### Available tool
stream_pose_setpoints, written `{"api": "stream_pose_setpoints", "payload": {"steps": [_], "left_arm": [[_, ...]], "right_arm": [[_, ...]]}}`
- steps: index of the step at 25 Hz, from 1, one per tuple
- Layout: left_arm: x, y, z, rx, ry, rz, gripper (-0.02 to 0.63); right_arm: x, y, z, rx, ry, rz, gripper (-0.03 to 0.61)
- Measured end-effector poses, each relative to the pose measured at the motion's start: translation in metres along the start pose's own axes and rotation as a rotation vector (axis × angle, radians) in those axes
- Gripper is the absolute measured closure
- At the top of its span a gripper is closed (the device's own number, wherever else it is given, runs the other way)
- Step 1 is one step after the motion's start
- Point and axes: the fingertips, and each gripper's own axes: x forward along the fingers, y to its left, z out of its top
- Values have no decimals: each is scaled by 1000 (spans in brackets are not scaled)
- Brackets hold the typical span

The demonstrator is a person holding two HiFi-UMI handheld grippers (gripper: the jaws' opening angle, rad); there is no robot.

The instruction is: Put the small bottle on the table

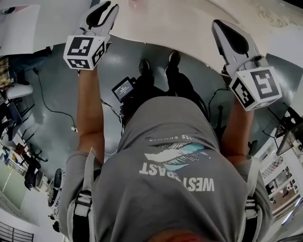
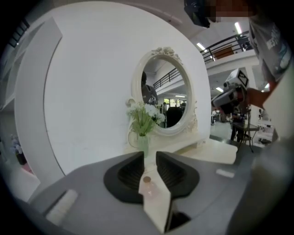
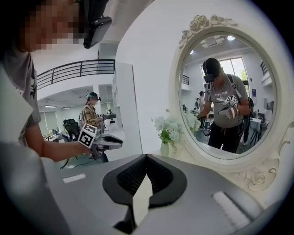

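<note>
In the left gripper view a small clear pinkish bottle (image 2: pixel 149 187) with a brown cap stands upright between the dark pads of my left gripper (image 2: pixel 150 154), which press on it from both sides above the white table (image 2: pixel 216 153). My right gripper (image 3: pixel 146 156) is shut with its tips touching and nothing between them. In the head view the left gripper (image 1: pixel 105 10) and the right gripper (image 1: pixel 221 29) both reach over the near edge of the white table (image 1: pixel 184 26); the bottle is hidden there.
An oval white-framed mirror (image 2: pixel 166 94) stands at the back of the table against a white wall, with a small vase of white flowers (image 2: pixel 144 123) in front of it. The right gripper view shows the same mirror (image 3: pixel 229 92) and vase (image 3: pixel 164 146). A grey floor with cables lies below.
</note>
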Motion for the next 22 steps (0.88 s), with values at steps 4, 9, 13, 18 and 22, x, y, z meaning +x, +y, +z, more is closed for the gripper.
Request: {"api": "stream_pose_setpoints", "payload": {"steps": [4, 9, 13, 18, 22], "left_arm": [[-38, -23, 39, 25, -66, 5, 549], [-79, -49, 80, 59, -117, -14, 560], [-111, -62, 108, 79, -164, -19, 566], [-146, -78, 135, 110, -216, -16, 568], [-163, -84, 148, 142, -244, -18, 571]], "right_arm": [[-26, 4, 14, -18, -42, -7, 577], [-52, 15, 37, -38, -100, -8, 577], [-65, 25, 53, -57, -134, -11, 577], [-87, 38, 63, -79, -160, -26, 578], [-98, 45, 67, -91, -167, -39, 578]]}}
